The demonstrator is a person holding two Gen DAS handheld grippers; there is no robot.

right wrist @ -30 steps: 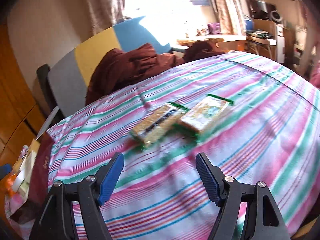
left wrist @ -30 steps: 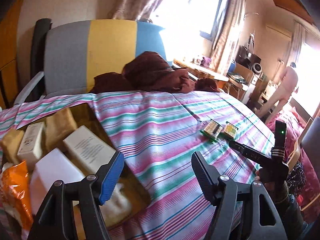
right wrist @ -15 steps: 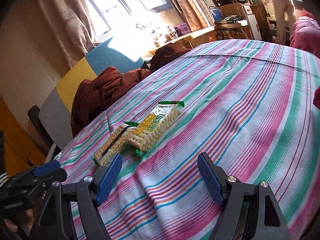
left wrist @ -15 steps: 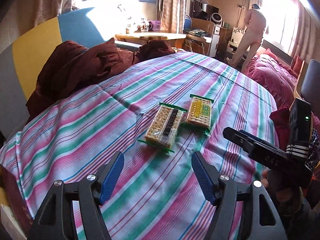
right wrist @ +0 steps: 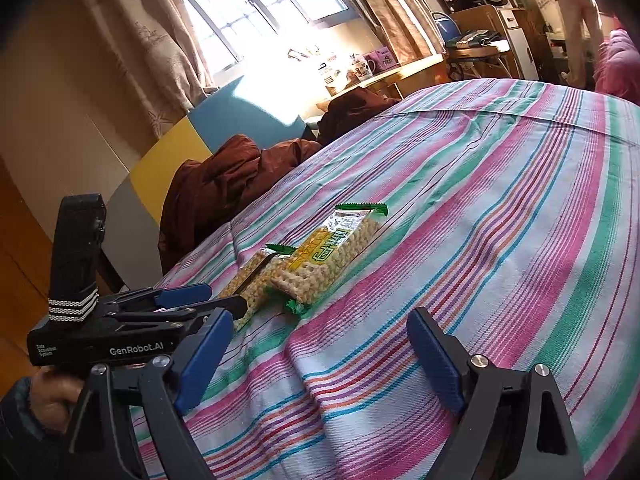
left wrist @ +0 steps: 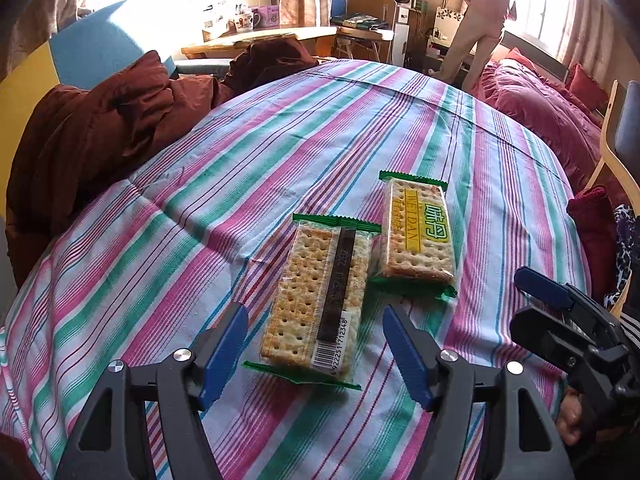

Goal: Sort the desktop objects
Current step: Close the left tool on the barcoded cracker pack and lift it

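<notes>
Step in hand: approach to a pick; the left gripper (left wrist: 316, 344) is lined up on the nearer cracker packet (left wrist: 320, 296), nothing is held yet.
Left fingers: spread wide, blue pads on either side of the packet's near end at lower centre of the left wrist view; whether they touch the wrapper or hang just above it cannot be told.
Right gripper (right wrist: 320, 360): fingers spread and empty, over bare striped cloth (right wrist: 500, 220) in the lower part of its own view, with the packets up and to the left of it.
Nearer packet: seam and barcode side up, lying lengthwise away from the camera, just beside the second packet (left wrist: 418, 228) and perhaps overlapping its lower left corner.
Second packet: yellow label up, centre right of the left wrist view, a little farther off.
Surface: a desk under the striped cloth; a dark red blanket (left wrist: 92, 132) is heaped at upper left.
Background: a person (left wrist: 480, 12) stands with back turned at upper right, well apart.
Next move, as I judge it: lower the left fingers so the pads flank the packet's long edges, then close gently, since crackers crush and the wrapper is slick.
Risk: dragging the neighbouring packet along if the two overlap.
Destination: no bin or tray shows in either view, so where it goes cannot be told.
</notes>
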